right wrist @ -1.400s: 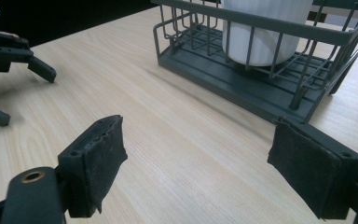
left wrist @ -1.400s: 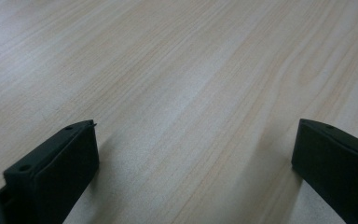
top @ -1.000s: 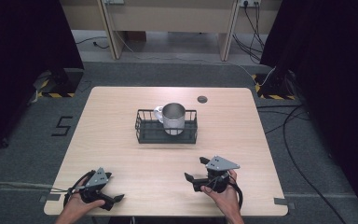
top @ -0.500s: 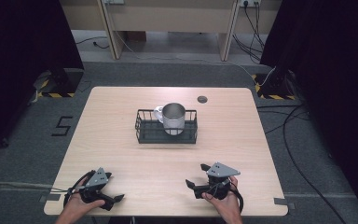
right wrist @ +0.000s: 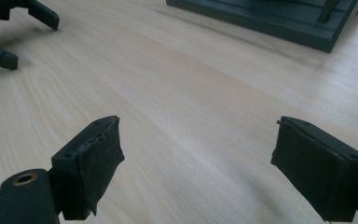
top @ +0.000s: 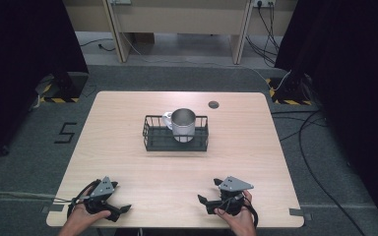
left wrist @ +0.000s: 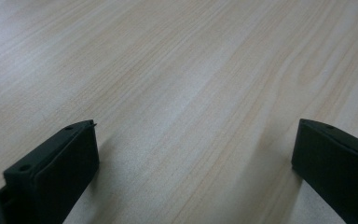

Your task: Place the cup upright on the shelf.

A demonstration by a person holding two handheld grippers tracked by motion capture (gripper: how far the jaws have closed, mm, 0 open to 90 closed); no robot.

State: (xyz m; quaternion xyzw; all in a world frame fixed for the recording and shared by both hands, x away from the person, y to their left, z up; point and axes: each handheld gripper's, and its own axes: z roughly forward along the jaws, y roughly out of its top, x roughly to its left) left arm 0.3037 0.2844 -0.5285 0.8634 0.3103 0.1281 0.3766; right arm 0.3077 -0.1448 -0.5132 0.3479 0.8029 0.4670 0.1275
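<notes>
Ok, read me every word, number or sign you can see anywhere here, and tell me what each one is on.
"5": a large black figure on the grey floor left of the table, at.
Yellow-and-black hazard stripes, without lettering, mark the floor at and.
Nothing readable stands on the metal mug, the black wire basket or either gripper.

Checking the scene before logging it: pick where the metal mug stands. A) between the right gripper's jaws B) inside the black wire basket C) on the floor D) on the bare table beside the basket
B: in the high view the metal mug stands upright inside the black wire basket, near the middle of the table.
</notes>
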